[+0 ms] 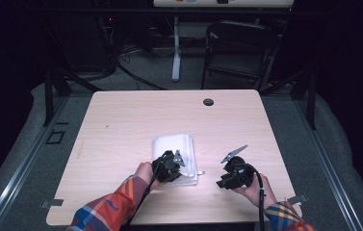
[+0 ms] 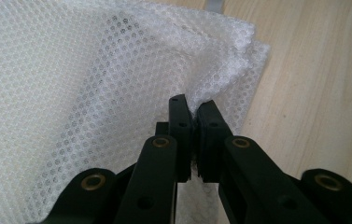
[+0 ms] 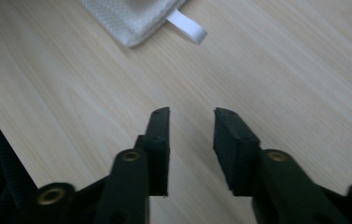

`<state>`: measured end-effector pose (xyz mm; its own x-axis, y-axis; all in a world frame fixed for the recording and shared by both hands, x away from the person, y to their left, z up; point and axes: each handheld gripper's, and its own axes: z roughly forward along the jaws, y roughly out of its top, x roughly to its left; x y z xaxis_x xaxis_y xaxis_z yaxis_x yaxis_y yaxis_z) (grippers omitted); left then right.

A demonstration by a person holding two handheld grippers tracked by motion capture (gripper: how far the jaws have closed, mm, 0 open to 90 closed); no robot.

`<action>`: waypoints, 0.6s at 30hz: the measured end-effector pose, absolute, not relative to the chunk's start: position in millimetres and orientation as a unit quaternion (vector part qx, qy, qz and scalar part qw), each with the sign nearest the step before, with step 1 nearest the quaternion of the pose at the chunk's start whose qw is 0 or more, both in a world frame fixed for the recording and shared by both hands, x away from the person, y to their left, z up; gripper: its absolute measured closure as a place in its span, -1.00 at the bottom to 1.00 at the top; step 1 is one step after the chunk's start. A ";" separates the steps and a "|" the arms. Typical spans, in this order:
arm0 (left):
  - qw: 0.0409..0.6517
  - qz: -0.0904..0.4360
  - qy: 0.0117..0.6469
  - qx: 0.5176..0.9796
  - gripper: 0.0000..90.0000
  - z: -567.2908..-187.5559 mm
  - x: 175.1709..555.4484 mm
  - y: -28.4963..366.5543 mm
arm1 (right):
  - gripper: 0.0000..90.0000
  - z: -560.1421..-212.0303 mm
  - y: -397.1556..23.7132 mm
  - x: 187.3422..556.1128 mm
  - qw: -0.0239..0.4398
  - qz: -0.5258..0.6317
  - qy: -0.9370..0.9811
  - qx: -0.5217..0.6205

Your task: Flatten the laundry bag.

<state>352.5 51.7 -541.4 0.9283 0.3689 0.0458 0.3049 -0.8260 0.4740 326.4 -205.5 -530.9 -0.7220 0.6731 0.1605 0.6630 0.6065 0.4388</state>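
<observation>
A folded white mesh cloth (image 1: 174, 146) lies on the light wooden table (image 1: 121, 120), right of centre toward the front. My left gripper (image 1: 171, 167) rests on the cloth's front part. In the left gripper view the gripper (image 2: 193, 109) is shut, with a raised fold of the cloth (image 2: 94, 84) pinched between its pads. My right gripper (image 1: 225, 179) hovers over bare wood to the right of the cloth. In the right gripper view the gripper (image 3: 191, 116) stands open with nothing between its jaws. Beyond it lie the cloth's corner (image 3: 127, 18) and a small white loop tag (image 3: 187, 27).
A black round grommet (image 1: 208, 102) sits near the table's far edge. Behind the table stand a dark folding chair (image 1: 237, 48) and a white desk leg (image 1: 176, 53), with cables on the floor. The table's front edge runs just below both hands.
</observation>
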 end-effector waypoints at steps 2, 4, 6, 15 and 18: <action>0.241 0.068 0.178 0.952 0.92 -540.5 352.7 52.7 | 0.79 -530.6 -199.7 327.9 0.013 0.244 0.897 0.367; 0.244 0.067 0.178 0.951 0.92 -539.6 353.2 53.6 | 0.88 -531.4 -192.7 330.1 0.023 0.246 0.899 0.361; 0.248 0.065 0.181 0.949 0.92 -539.4 353.4 54.2 | 0.94 -533.3 -184.0 332.6 0.032 0.244 0.903 0.352; 0.257 0.062 0.188 0.946 0.92 -538.6 354.1 56.4 | 1.00 -540.5 -146.7 340.8 0.049 0.252 0.915 0.313; 0.255 0.061 0.189 0.946 0.92 -538.9 354.1 56.0 | 1.00 -542.9 -140.8 342.3 0.057 0.256 0.914 0.310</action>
